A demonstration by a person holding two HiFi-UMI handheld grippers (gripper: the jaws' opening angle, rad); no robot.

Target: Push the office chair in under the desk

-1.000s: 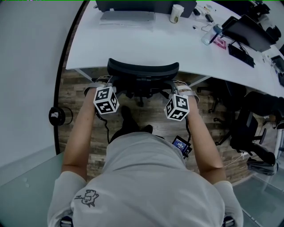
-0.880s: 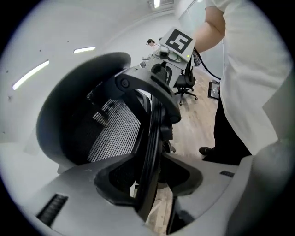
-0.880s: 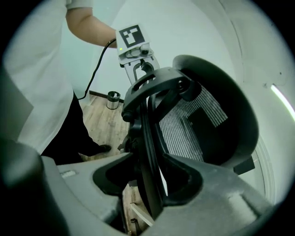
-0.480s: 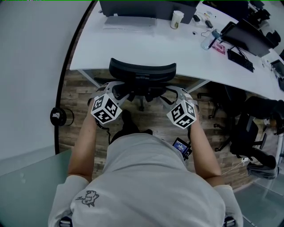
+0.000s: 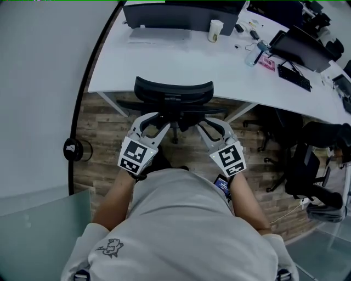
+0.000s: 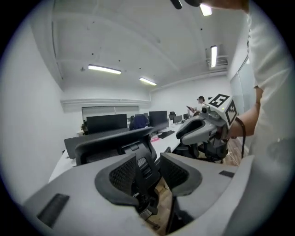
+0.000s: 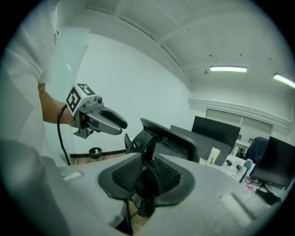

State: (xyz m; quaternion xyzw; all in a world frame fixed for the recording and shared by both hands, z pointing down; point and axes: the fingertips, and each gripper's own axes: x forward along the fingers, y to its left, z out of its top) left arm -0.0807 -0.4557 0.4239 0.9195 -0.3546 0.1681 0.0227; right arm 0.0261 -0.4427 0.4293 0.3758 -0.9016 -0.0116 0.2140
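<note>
The black office chair (image 5: 174,90) stands with its seat tucked under the white desk (image 5: 164,60), and only its curved backrest shows at the desk edge. My left gripper (image 5: 152,124) hovers just behind the backrest's left side, open and empty. My right gripper (image 5: 213,126) hovers behind the right side, clear of the chair. Its jaws have just been closing, a narrower gap remains, and nothing is between them. In the left gripper view the chair's backrest (image 6: 115,140) lies beyond my left gripper (image 6: 154,168). In the right gripper view my right gripper (image 7: 147,177) frames the chair's back post (image 7: 147,138).
On the desk are a dark monitor (image 5: 181,11), a paper cup (image 5: 215,30), a bottle (image 5: 251,55) and a keyboard (image 5: 295,77). Another black chair (image 5: 307,159) stands to the right. A round black object (image 5: 72,149) lies on the wood floor by the left wall.
Both grippers have come off the chair's sides, pulled back toward me and risen, rolling so their marker cubes face up. The right jaws have narrowed. The chair stays under the desk.
</note>
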